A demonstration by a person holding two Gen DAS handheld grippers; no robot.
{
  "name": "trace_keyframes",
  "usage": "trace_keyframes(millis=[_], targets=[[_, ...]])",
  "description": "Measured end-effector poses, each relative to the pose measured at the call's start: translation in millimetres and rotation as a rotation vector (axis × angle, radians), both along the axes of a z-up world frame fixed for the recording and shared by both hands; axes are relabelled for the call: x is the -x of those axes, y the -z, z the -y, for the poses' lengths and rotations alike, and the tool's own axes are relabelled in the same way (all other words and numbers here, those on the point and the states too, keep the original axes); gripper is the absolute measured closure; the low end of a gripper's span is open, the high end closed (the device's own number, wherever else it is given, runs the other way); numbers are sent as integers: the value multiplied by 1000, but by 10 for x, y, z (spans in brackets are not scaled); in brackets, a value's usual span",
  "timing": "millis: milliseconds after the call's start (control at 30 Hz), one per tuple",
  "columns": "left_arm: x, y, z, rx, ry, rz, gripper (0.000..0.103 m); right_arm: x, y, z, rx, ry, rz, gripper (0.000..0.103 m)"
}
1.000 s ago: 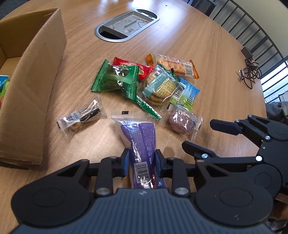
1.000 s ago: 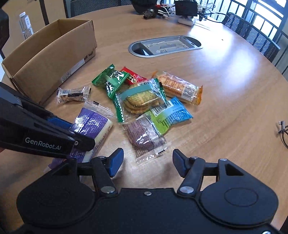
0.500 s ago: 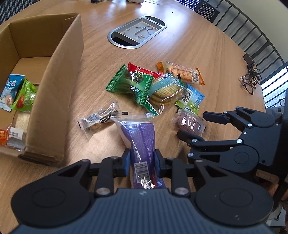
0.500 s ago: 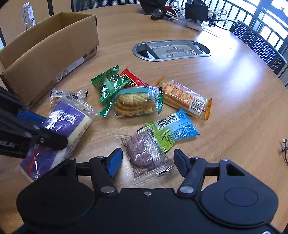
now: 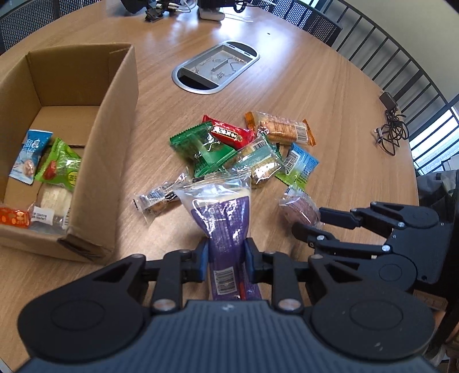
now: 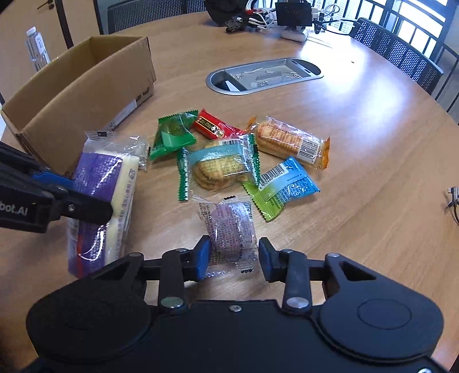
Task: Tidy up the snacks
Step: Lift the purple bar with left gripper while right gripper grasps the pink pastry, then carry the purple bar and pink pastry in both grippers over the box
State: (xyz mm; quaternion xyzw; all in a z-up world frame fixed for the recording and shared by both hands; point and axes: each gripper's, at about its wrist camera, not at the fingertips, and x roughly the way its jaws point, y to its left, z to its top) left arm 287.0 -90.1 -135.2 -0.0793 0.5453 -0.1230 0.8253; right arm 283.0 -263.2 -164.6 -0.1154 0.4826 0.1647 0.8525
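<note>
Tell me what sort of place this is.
Probably an office meeting room: a big round wooden table with a metal cable hatch in its middle, mesh-backed chairs around it, and a power strip with chargers.

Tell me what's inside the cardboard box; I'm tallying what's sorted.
Cardboard box: a blue packet, a green packet, a clear-wrapped white snack, an orange packet. Its near wall hides anything beyond.

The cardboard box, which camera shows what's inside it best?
The left wrist view: it looks down into the open cardboard box, showing a blue packet, a green packet and others on its floor. The right wrist view shows only its outer wall and rim.
</note>
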Motion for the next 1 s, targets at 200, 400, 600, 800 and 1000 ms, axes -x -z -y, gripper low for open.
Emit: trace_keyframes(millis=[200,400,600,800,1000], targets=[[78,-134,-51,-2,-4,38,79,140,-172,-22,-52,48,23,68],[154,-299,-90,-2,-15,77,79,247,-357,-33,-94,82,54,68],[203,-479,-160,-6,-35,123,79,343,-550,-61,-117,89,89,68],[268,-664,-246,-15,-59,176,79,393,-720,-116,-146,94,123,68],[311,-819,-349,-24,-84,215,79,422,-861,-200,-170,83,153,68]])
